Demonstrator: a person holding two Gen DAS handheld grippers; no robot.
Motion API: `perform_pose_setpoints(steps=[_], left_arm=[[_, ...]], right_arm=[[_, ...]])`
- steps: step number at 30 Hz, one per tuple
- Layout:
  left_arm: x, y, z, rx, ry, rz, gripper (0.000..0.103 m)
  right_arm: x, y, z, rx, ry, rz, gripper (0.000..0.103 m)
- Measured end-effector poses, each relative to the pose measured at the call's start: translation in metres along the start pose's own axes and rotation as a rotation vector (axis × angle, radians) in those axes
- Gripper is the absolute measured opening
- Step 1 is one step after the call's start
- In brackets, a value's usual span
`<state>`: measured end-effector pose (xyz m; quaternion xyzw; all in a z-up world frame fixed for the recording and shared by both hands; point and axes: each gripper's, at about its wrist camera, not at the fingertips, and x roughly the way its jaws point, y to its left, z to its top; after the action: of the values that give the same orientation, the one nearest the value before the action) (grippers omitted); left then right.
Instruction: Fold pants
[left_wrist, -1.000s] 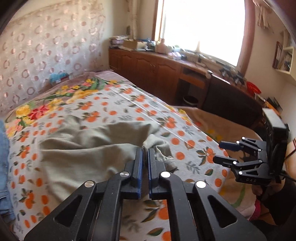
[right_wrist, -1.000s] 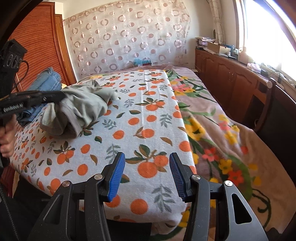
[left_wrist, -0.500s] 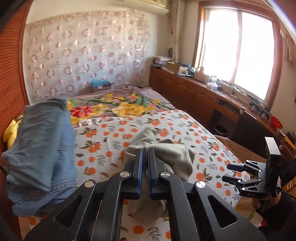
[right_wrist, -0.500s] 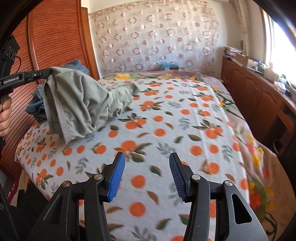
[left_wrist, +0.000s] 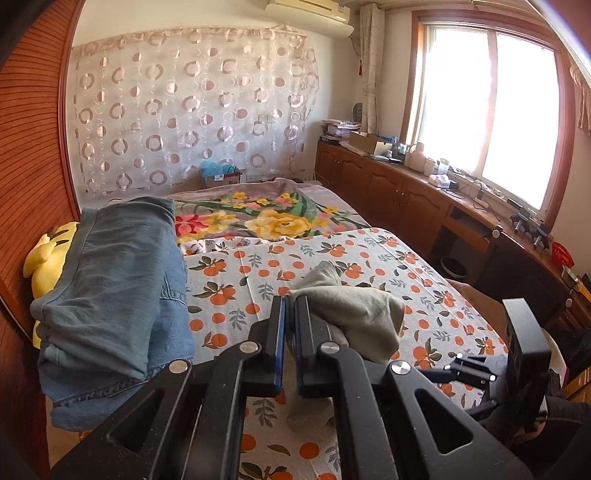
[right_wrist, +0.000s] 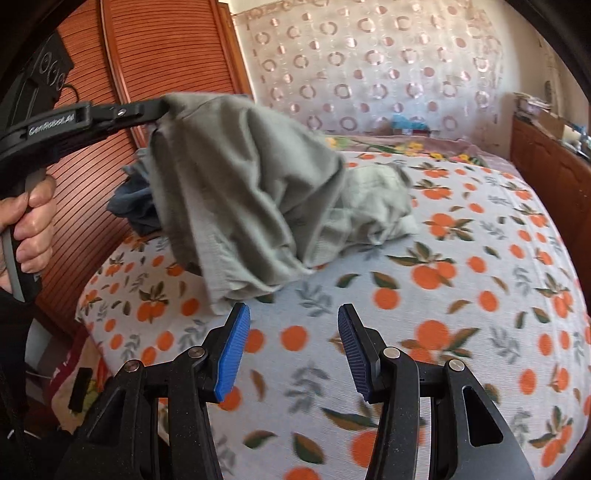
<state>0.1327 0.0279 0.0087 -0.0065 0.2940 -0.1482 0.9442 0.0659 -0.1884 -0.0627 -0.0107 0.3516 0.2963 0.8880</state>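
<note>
The grey-green pants (right_wrist: 251, 192) hang from my left gripper (left_wrist: 290, 306), which is shut on one edge of them and holds them well above the bed. In the right wrist view the left gripper (right_wrist: 162, 107) is at the upper left, with the cloth draping down to the orange-print bedspread (right_wrist: 461, 295). The far part of the pants (right_wrist: 376, 199) still rests on the bed. In the left wrist view the pants (left_wrist: 354, 314) fall away to the right of the fingers. My right gripper (right_wrist: 291, 325) is open and empty, low over the bedspread just in front of the hanging cloth.
A pile of blue jeans (left_wrist: 114, 280) lies at the left of the bed with a yellow plush toy (left_wrist: 48, 258) behind it. A floral blanket (left_wrist: 266, 218) covers the far bed. Wooden cabinets (left_wrist: 388, 188) line the right wall under the window. A slatted wooden wardrobe (right_wrist: 155, 55) stands left.
My left gripper has lifted the pants up off the bed and swung towards the head of the bed. My right gripper has moved closer to the hanging cloth, still open.
</note>
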Motion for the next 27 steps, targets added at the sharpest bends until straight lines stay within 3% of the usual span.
perform_pose_setpoints(steps=[12, 13, 14, 15, 16, 21, 27], left_arm=[[-0.008, 0.003, 0.009, -0.012, -0.024, 0.007, 0.006], [-0.009, 0.003, 0.010, -0.013, -0.026, 0.006, 0.006], [-0.011, 0.003, 0.011, -0.011, -0.030, 0.006, 0.006], [-0.012, 0.003, 0.012, -0.010, -0.034, 0.007, 0.006], [-0.014, 0.002, 0.013, -0.011, -0.038, 0.008, 0.005], [-0.029, 0.000, 0.022, -0.013, -0.074, 0.002, 0.005], [-0.055, -0.017, 0.048, 0.011, -0.133, -0.043, 0.005]], right_arm=[[0.042, 0.007, 0.006, 0.040, 0.032, 0.127, 0.051], [0.043, 0.010, 0.008, 0.036, 0.029, 0.129, 0.046], [0.049, 0.015, 0.010, 0.028, 0.028, 0.128, 0.029], [0.050, 0.015, 0.011, 0.020, 0.024, 0.110, 0.021], [0.050, 0.015, 0.012, 0.015, 0.020, 0.091, 0.005], [0.020, -0.009, 0.022, 0.037, -0.070, 0.055, 0.002], [-0.062, -0.049, 0.050, 0.034, -0.232, -0.050, 0.002]])
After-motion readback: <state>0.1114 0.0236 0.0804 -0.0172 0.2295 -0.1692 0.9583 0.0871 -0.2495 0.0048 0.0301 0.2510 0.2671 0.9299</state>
